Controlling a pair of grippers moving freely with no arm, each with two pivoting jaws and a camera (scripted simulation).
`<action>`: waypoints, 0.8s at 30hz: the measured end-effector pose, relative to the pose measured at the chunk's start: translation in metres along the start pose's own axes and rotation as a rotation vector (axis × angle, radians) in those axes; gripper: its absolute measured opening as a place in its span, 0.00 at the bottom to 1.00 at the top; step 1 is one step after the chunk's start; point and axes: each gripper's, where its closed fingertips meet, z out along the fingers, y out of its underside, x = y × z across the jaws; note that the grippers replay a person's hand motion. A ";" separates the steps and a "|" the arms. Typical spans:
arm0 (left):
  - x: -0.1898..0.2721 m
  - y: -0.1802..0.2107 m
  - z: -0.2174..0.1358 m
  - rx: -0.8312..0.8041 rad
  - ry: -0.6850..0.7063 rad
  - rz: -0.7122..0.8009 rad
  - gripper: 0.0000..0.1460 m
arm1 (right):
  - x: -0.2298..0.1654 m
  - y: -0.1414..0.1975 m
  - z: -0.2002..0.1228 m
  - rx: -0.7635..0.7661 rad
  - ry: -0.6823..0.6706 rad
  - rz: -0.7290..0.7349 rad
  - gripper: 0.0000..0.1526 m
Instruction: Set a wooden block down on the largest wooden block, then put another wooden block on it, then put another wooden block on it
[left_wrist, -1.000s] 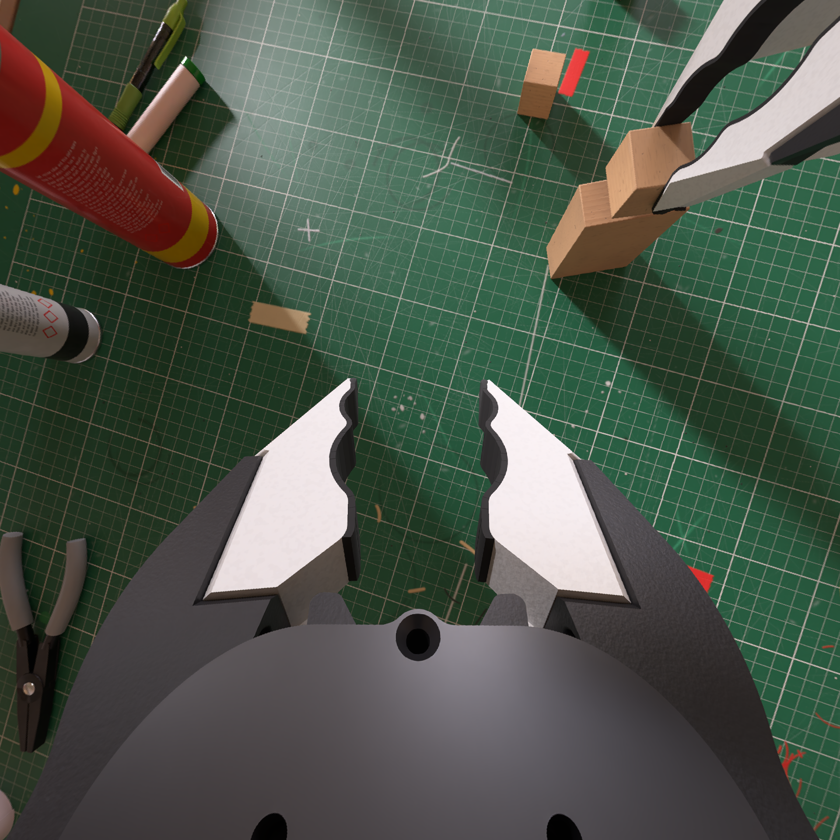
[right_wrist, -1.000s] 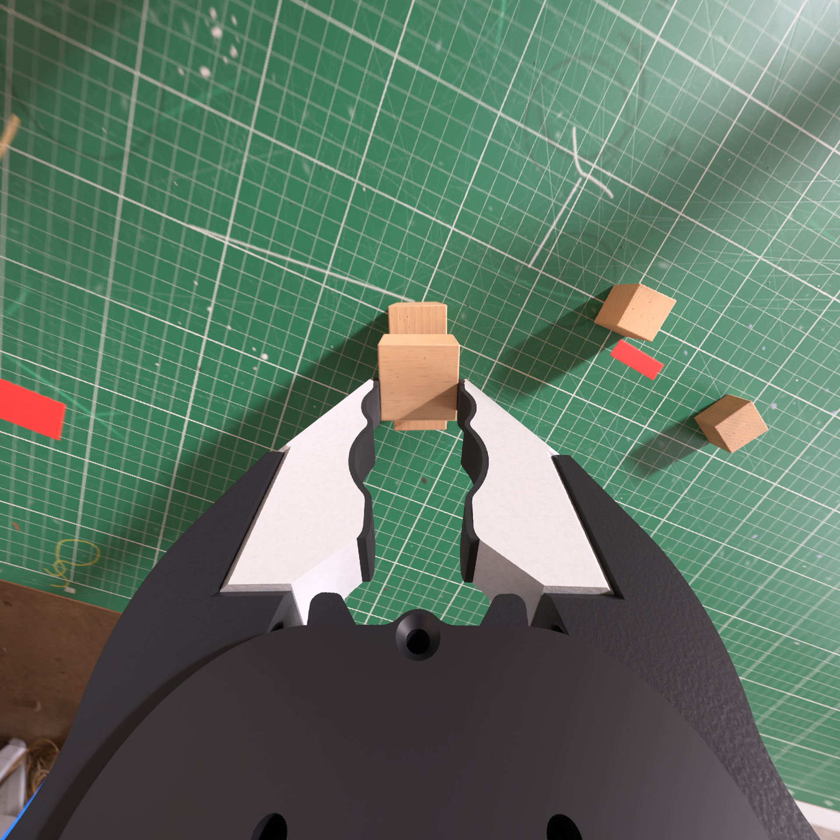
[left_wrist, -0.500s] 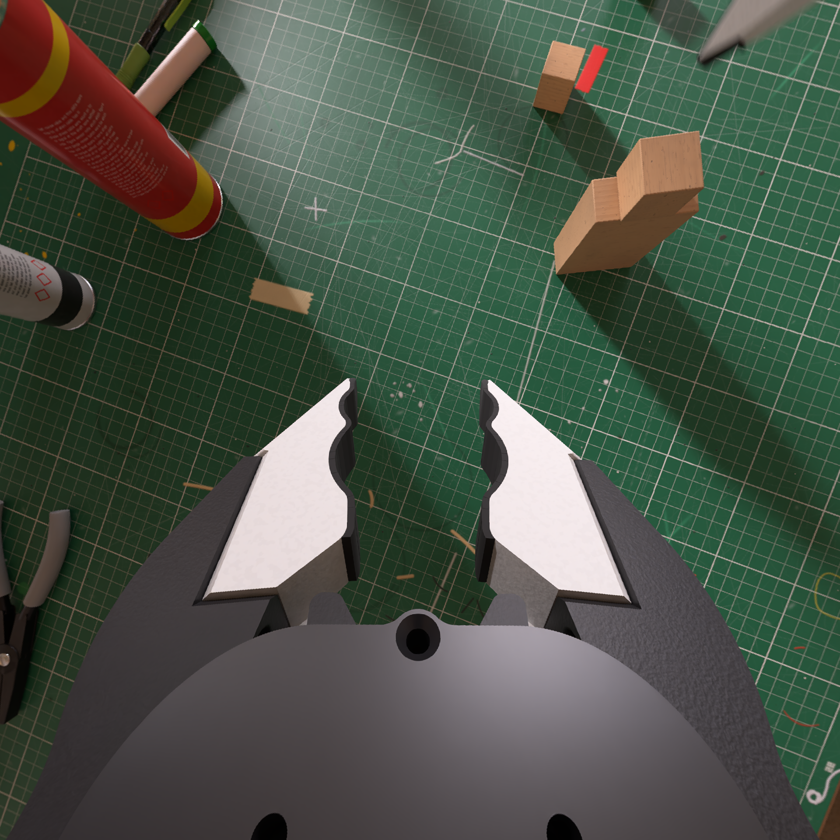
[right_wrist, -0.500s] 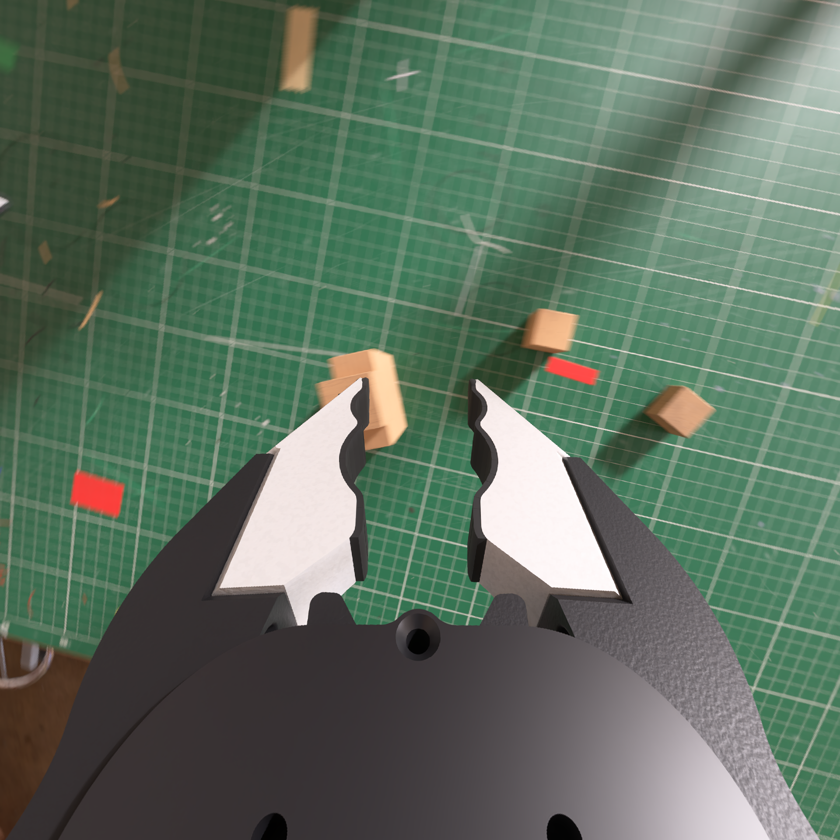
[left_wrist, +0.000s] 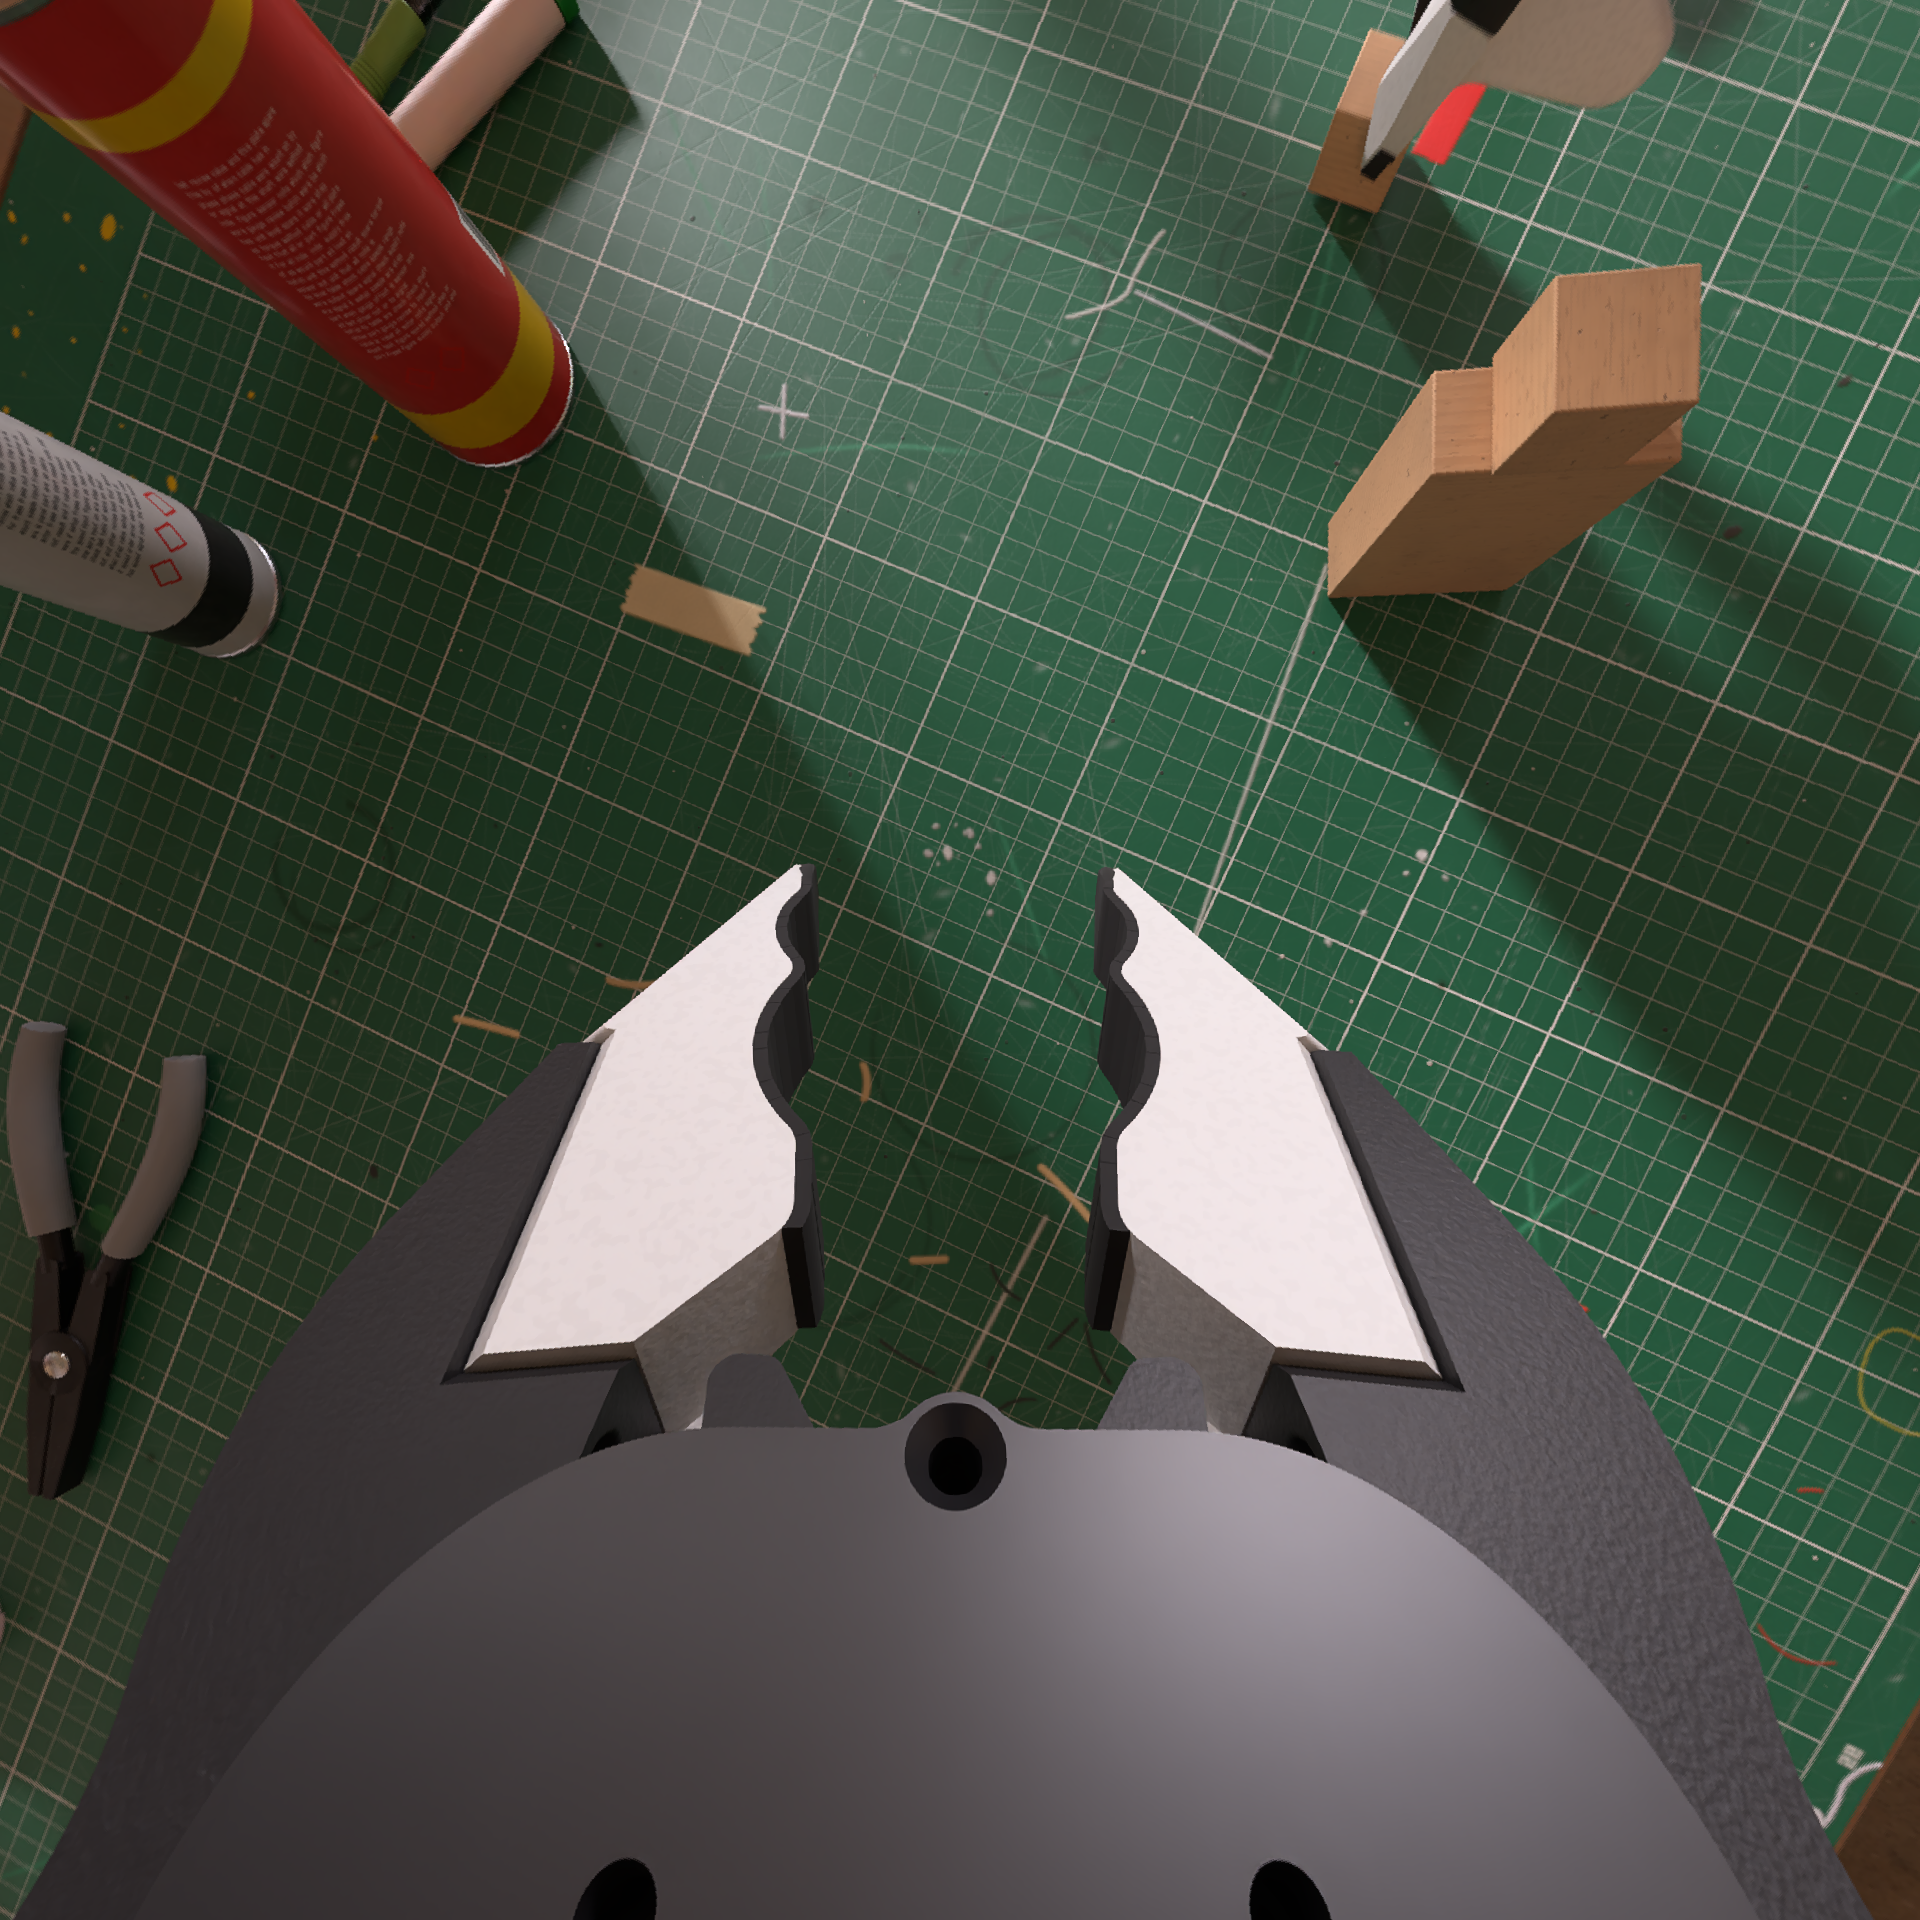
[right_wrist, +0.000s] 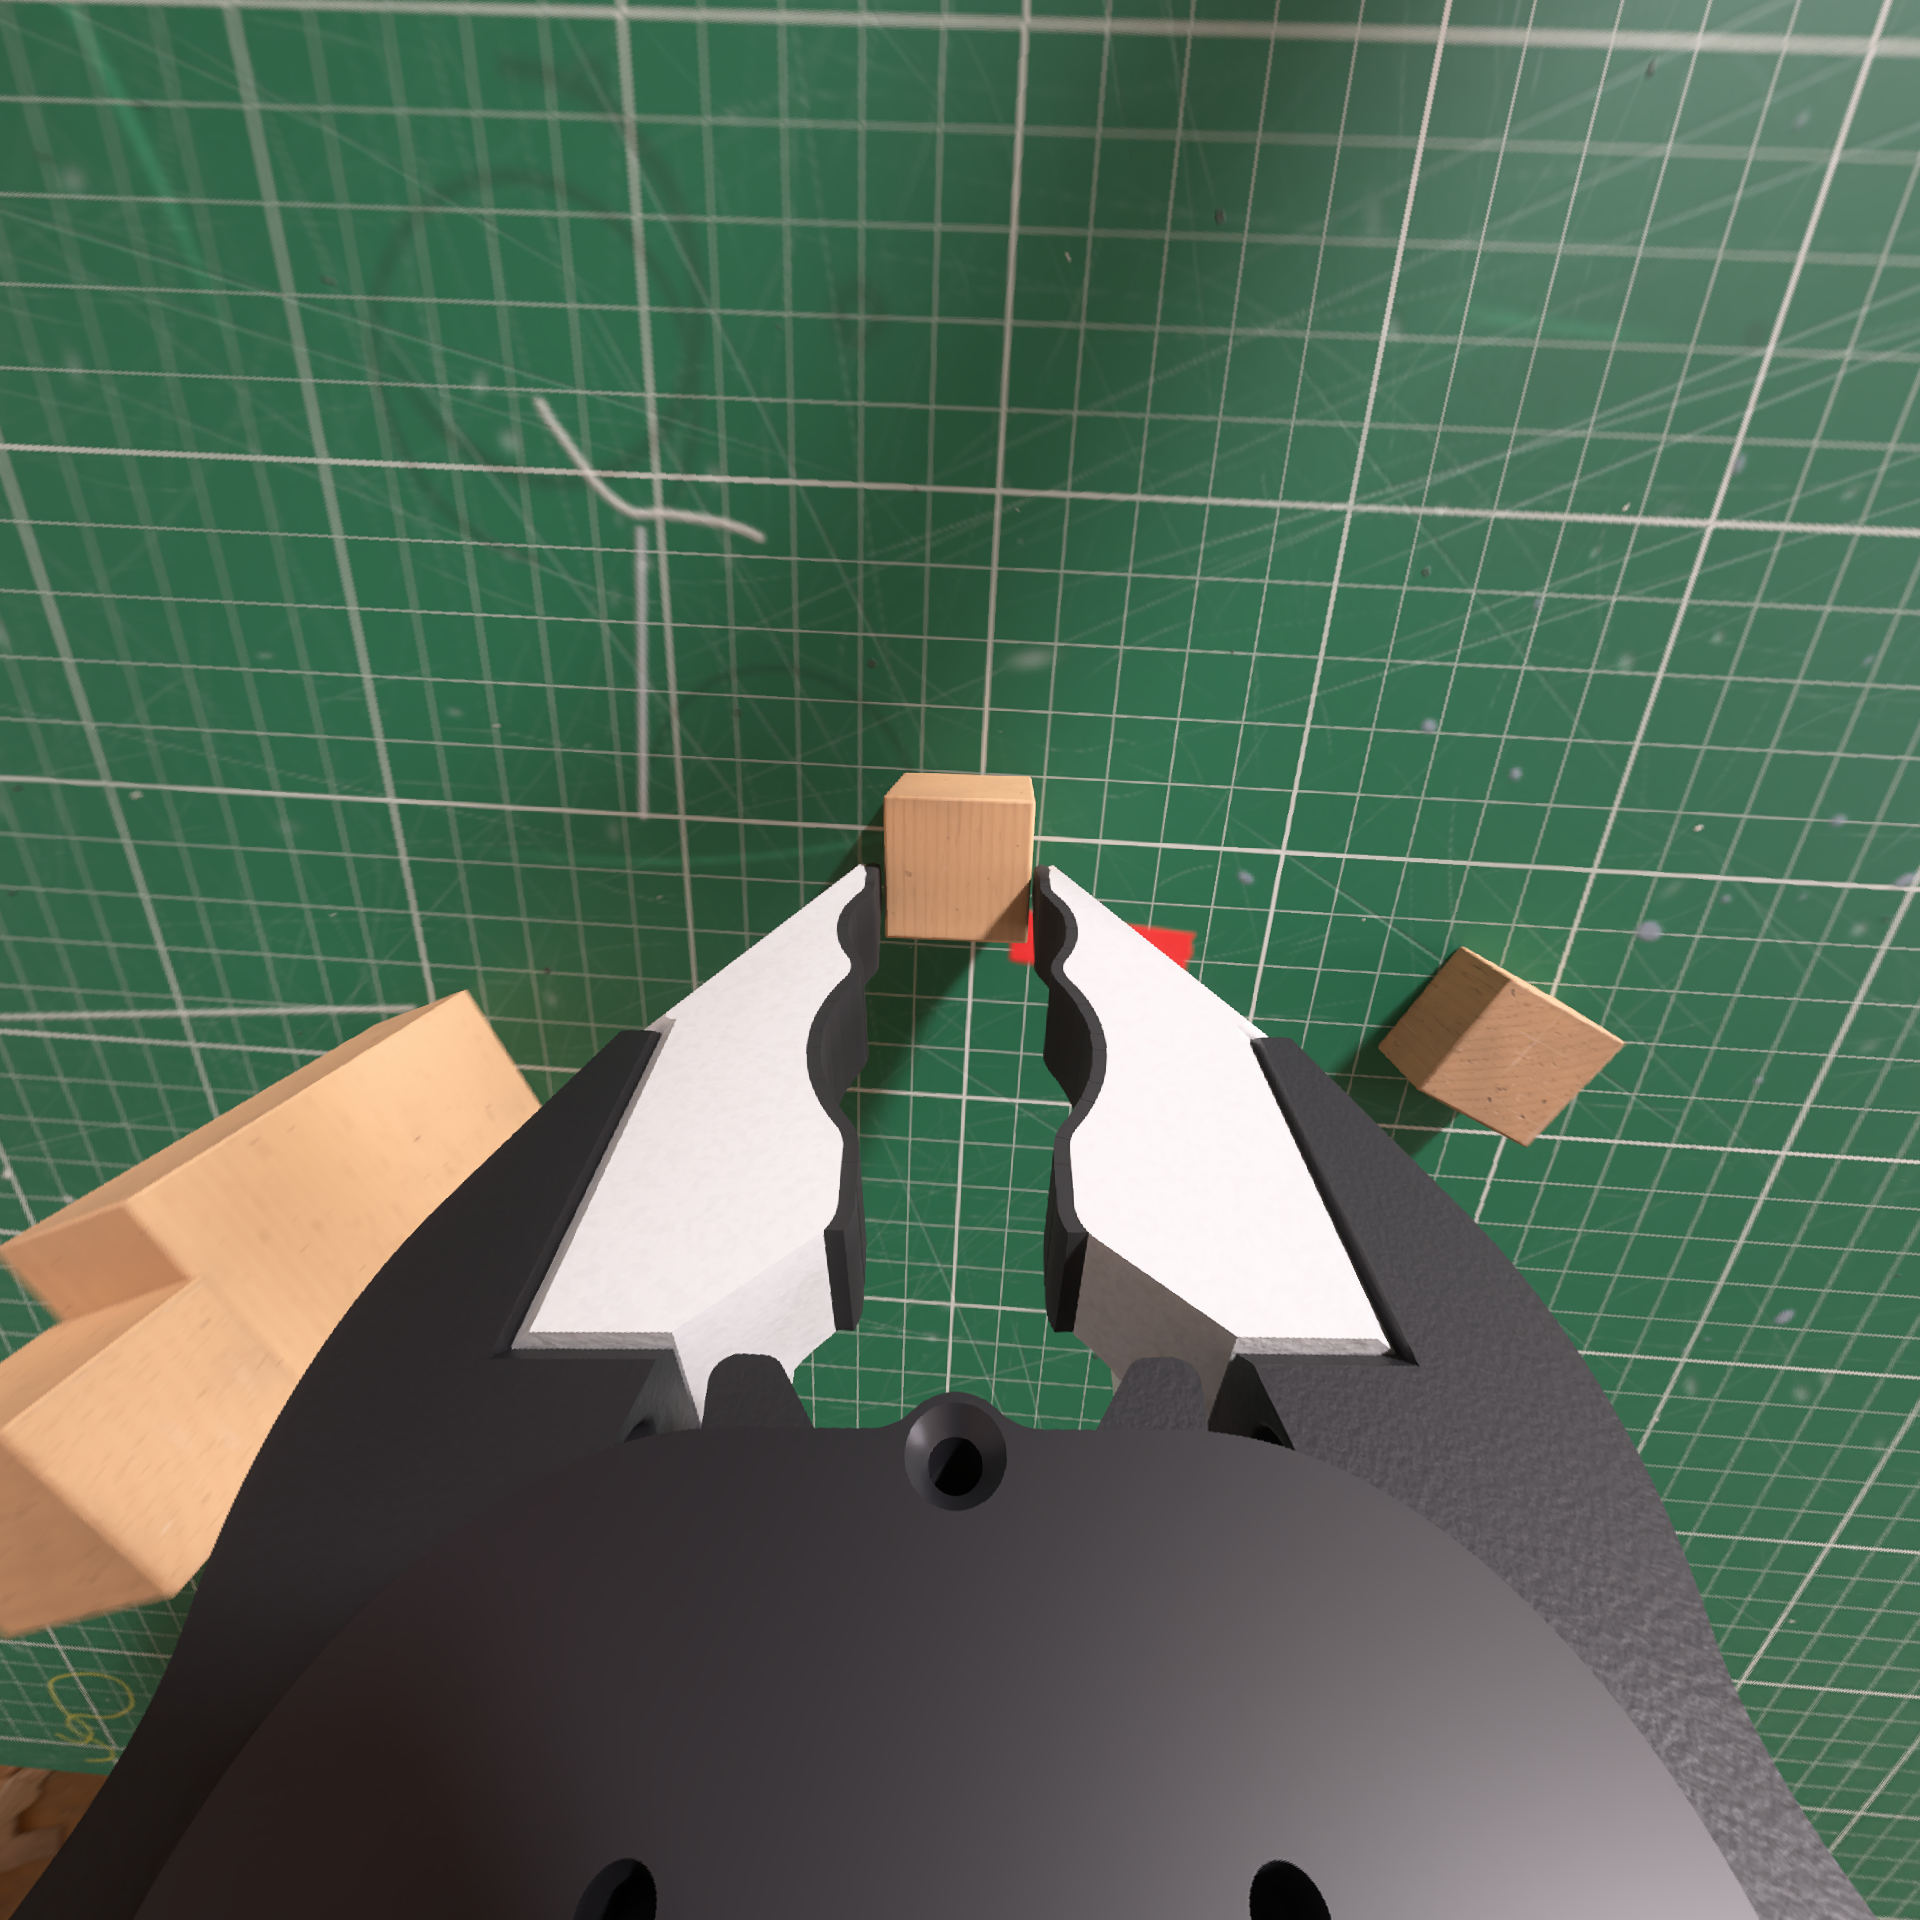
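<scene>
The largest wooden block (left_wrist: 1455, 520) lies on the green cutting mat (left_wrist: 935, 623) with a smaller block (left_wrist: 1600, 353) on its far end. This stack also shows at the lower left of the right wrist view (right_wrist: 260, 1195). My right gripper (right_wrist: 958, 878) is shut on a small wooden cube (right_wrist: 958, 857) that rests on the mat. The cube (left_wrist: 1345, 135) and a right finger (left_wrist: 1403, 94) show in the left wrist view. Another cube (right_wrist: 1501, 1044) lies to the right. My left gripper (left_wrist: 956, 883) is open and empty above the bare mat.
A red and yellow tube (left_wrist: 291, 208), a grey tube (left_wrist: 104, 530), pens (left_wrist: 468, 62) and pliers (left_wrist: 73, 1247) lie at the left. A wood chip (left_wrist: 691, 611) lies mid-mat. Red tape (right_wrist: 1169, 943) lies beside the held cube.
My right gripper let go of the block on the largest block, lifted away, moved over to the small cube and closed on it. The left gripper only shifted slightly.
</scene>
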 end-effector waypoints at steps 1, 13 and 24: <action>0.000 0.000 0.000 -0.002 0.000 0.002 0.37 | -0.002 -0.002 -0.006 0.018 -0.001 -0.012 0.18; 0.013 -0.008 0.009 0.012 0.061 0.036 0.36 | -0.084 0.022 -0.133 0.110 -0.071 -0.212 0.18; 0.016 -0.009 0.010 0.012 0.078 0.058 0.36 | -0.121 0.045 -0.103 0.023 -0.116 -0.229 0.19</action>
